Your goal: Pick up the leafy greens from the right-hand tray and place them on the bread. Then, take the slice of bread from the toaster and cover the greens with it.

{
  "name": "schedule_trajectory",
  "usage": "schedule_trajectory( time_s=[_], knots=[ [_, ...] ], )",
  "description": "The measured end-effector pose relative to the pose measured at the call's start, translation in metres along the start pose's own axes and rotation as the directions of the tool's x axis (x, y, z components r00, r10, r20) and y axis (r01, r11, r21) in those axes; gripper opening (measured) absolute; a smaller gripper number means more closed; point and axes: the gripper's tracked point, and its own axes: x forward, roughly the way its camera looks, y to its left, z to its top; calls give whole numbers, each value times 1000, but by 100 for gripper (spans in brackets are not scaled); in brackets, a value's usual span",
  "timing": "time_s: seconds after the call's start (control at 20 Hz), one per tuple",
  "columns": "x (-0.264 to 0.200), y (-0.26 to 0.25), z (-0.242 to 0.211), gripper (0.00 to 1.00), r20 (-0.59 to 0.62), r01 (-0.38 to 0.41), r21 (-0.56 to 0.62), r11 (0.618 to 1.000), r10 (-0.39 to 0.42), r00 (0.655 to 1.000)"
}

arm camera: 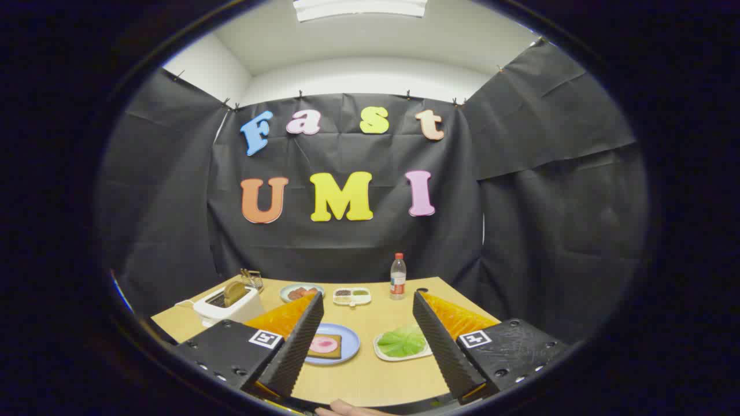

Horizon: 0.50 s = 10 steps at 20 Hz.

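The leafy greens (402, 341) lie on a small white tray (383, 353) on the wooden table, just inside my right finger. To their left a slice of bread topped with a pink round of meat (324, 345) rests on a blue plate (348, 349), partly behind my left finger. A white toaster (222, 306) stands beyond the left finger with a browned slice (234, 292) sticking up from its slot. My gripper (365, 341) hangs open above the near table, nothing between its fingers (298, 346).
At the back of the table stand a water bottle (398, 277), a white divided dish (351, 296) with sauces and a grey-blue plate (296, 293) of reddish pieces. A small wire rack (252, 279) sits behind the toaster. A fingertip (347, 409) shows beneath the gripper.
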Motion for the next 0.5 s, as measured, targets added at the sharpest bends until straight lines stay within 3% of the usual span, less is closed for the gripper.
schedule_trajectory(
  time_s=[0.3, 0.5],
  knots=[
    [17, 5, -9, 95, -38, -20, -4, 1000, 19, 999],
    [28, 0, -14, 95, -42, 8, -37, 999, -9, 999]
  ],
)
